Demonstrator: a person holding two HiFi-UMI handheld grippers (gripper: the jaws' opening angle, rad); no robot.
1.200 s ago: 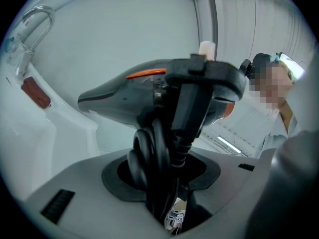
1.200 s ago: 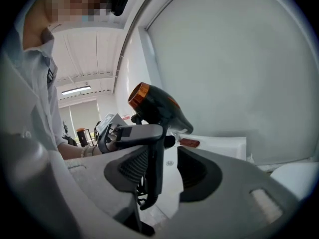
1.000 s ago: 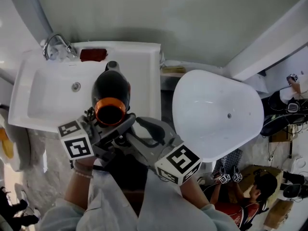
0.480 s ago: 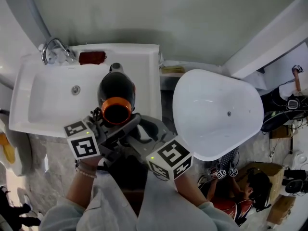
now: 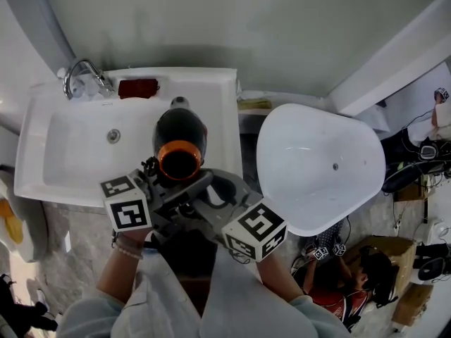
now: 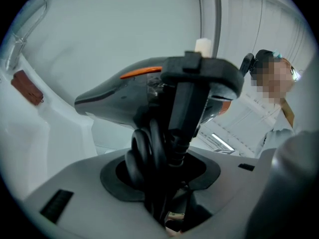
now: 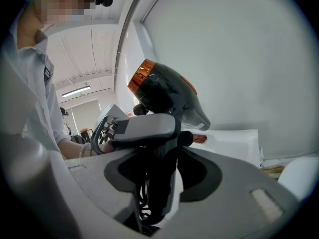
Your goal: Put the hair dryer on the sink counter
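Note:
A black hair dryer [image 5: 180, 134] with an orange ring at its back end hangs over the right part of the white sink counter [image 5: 224, 111], nozzle pointing toward the wall. Both grippers hold it from below by the handle. My left gripper [image 5: 176, 191] is shut on the handle and the coiled cord [image 6: 144, 153]. My right gripper [image 5: 211, 194] grips the same handle from the other side; its jaws have just been closing, with the dark handle [image 7: 157, 168] between them. The dryer's body [image 6: 124, 96] is off the counter. From the right gripper view the dryer [image 7: 167, 91] looks tilted upward.
A chrome faucet [image 5: 83, 72] and a red soap bar [image 5: 137, 88] stand at the back of the basin [image 5: 63, 153]. A large white tub [image 5: 320, 164] sits to the right, with a small shelf [image 5: 252, 104] between. A person [image 5: 366, 273] crouches at the lower right among boxes.
The hair dryer and both grippers have shifted a little to the right, toward the sink's right edge. The right gripper's cube has moved slightly; the grip on the handle holds.

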